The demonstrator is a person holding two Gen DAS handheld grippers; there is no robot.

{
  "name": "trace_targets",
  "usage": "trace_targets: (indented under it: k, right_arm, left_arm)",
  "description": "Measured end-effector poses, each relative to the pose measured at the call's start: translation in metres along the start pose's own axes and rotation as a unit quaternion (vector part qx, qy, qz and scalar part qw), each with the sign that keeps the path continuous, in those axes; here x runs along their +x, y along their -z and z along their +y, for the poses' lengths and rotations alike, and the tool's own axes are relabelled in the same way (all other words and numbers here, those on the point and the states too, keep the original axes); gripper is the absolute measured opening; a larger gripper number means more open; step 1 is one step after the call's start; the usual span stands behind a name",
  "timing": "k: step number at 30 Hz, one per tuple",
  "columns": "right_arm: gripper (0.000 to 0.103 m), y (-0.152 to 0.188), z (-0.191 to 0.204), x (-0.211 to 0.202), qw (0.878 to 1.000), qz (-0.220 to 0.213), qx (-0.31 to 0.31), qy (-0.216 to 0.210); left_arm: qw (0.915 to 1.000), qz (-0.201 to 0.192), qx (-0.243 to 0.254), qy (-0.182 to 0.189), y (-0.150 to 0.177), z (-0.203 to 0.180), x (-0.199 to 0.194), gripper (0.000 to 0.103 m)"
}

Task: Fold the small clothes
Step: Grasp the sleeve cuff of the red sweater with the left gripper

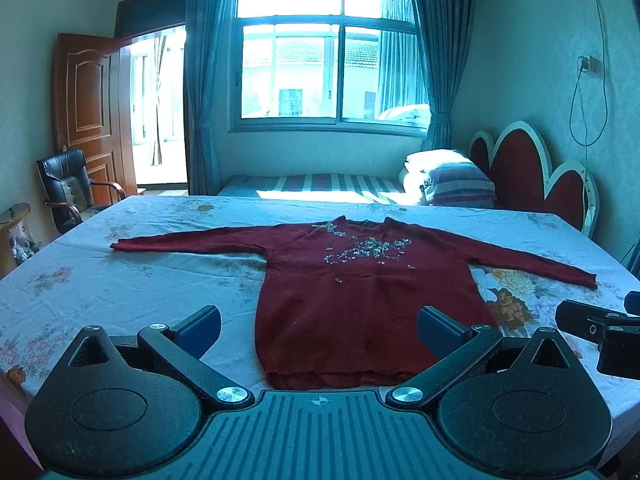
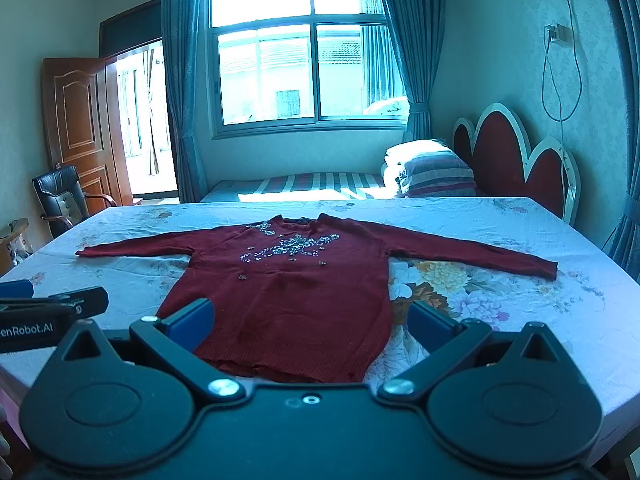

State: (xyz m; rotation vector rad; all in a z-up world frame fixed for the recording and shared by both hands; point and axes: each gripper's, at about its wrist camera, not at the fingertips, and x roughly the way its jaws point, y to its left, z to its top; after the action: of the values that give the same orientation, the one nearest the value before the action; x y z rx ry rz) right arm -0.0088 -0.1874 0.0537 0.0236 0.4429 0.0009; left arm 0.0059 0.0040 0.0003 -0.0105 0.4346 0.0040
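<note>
Red sweater (image 1: 352, 300) spread flat mid-table (image 1: 120, 280), hem at the near edge, sleeves out — left gripper (image 1: 319, 330) and right gripper (image 2: 310, 322) above the hem, fingers released, holding nothing.

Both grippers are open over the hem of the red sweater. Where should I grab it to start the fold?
Probably take the sleeve cuffs. The sweater lies flat, front up, sleeves spread wide. Bring the left gripper from the outer side onto the left cuff, and the right gripper onto the right cuff. Each cuff is a thin free edge on the tablecloth, easy to pinch and swing inward.
</note>
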Motion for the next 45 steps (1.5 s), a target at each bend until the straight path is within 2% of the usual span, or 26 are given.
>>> trace_targets:
  k: [11,13,14,18,22,24,28,31,34,35,36,37,38,40,45]
  right_arm:
    - [0.103,0.002,-0.002,0.0,1.0,0.003,0.005,0.001]
    - [0.103,0.002,-0.003,0.002,1.0,0.004,0.006,0.003]
    - [0.103,0.001,-0.004,0.004,1.0,0.004,0.006,0.005]
    - [0.103,-0.006,-0.01,0.019,1.0,-0.002,0.014,0.01]
    - [0.103,-0.018,-0.015,0.046,1.0,-0.007,0.019,0.018]
    - [0.103,-0.024,-0.017,0.063,0.999,-0.01,0.015,0.027]
    - [0.103,-0.034,-0.017,0.106,0.999,-0.009,0.014,0.051]
    - [0.103,-0.041,-0.014,0.151,0.997,0.01,0.015,0.073]
    - [0.103,-0.052,-0.012,0.198,0.995,0.027,0.017,0.089]
    - [0.103,-0.055,-0.013,0.213,0.994,0.034,0.026,0.096]
    - [0.103,-0.058,-0.014,0.227,0.993,0.042,0.036,0.101]
    - [0.103,-0.06,-0.015,0.241,0.992,0.052,0.042,0.11]
    - [0.103,-0.062,-0.015,0.252,0.99,0.059,0.043,0.119]
    - [0.103,-0.064,-0.011,0.269,0.988,0.067,0.038,0.132]
    - [0.103,-0.069,-0.002,0.293,0.985,0.086,0.038,0.143]
  left_arm:
    - [0.9999,0.011,0.008,-0.006,0.003,-0.001,0.008,0.103]
    - [0.9997,0.019,0.001,-0.012,0.002,0.006,0.013,0.103]
    - [0.9997,0.024,-0.009,-0.003,0.001,0.013,0.017,0.103]
    - [0.9957,0.06,-0.068,0.019,-0.006,0.051,0.052,0.103]
    - [0.9917,0.076,-0.101,0.021,-0.017,0.1,0.115,0.103]
    - [0.9839,0.073,-0.155,0.053,-0.023,0.136,0.156,0.103]
    - [0.9705,0.06,-0.227,0.054,-0.033,0.212,0.254,0.103]
    - [0.9475,0.053,-0.311,0.051,-0.039,0.278,0.321,0.103]
    - [0.9225,0.04,-0.384,0.01,-0.038,0.345,0.384,0.103]
    - [0.9155,0.035,-0.401,0.004,-0.036,0.361,0.398,0.1]
    - [0.9102,0.036,-0.412,-0.01,-0.035,0.377,0.415,0.083]
    - [0.9055,0.046,-0.422,-0.014,-0.033,0.393,0.432,0.076]
    - [0.8984,0.052,-0.436,-0.01,-0.031,0.408,0.45,0.073]
    - [0.8944,0.068,-0.441,-0.03,-0.027,0.424,0.474,0.073]
    - [0.8855,0.082,-0.457,-0.027,-0.012,0.436,0.51,0.073]
